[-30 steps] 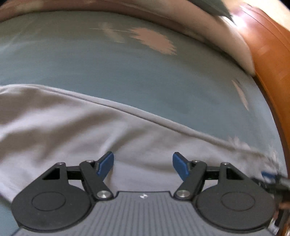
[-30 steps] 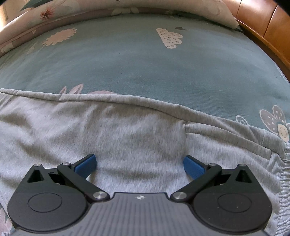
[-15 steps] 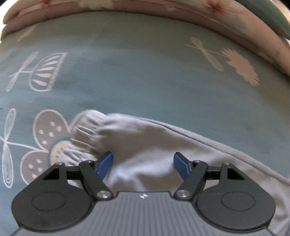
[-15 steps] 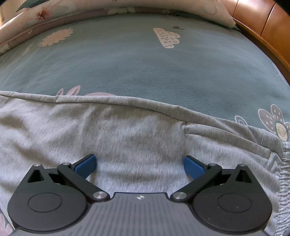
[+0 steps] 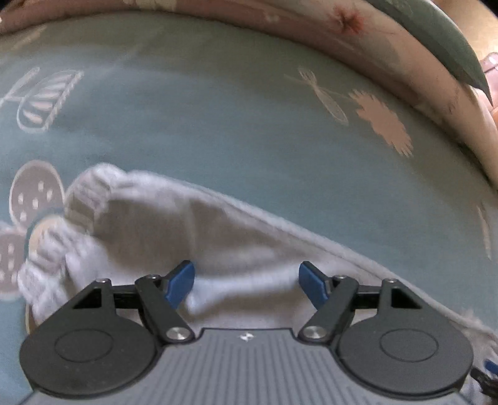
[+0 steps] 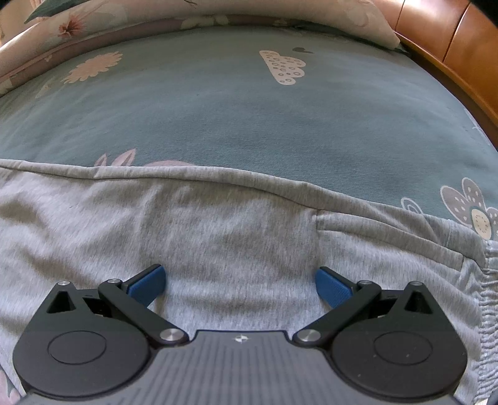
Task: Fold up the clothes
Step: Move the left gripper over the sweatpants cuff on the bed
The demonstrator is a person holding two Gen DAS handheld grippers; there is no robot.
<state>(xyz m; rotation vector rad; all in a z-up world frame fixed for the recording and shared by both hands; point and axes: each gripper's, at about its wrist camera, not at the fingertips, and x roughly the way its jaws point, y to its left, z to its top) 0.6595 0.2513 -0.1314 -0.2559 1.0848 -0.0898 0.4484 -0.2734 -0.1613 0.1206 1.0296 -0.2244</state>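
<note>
Teal patterned bedsheet [image 6: 218, 109] carries grey sweatpants [image 6: 233, 224]. Your left hand-held gripper [image 5: 246, 282] hangs spread above the ribbed cuff [image 5: 84, 199], gripping nothing; your right hand-held gripper [image 6: 239, 285] gapes over the waistband [image 6: 485, 299] end, empty.

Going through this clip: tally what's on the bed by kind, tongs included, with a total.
Grey garment: 1
Floral pillows along the bed's far edge: at least 1, exact number unclear
Tongs: 2, left tongs and right tongs, both open above the garment
Total: 4 at least

Grey garment [image 5: 236, 236] blurred, cut off at lower edge
</note>
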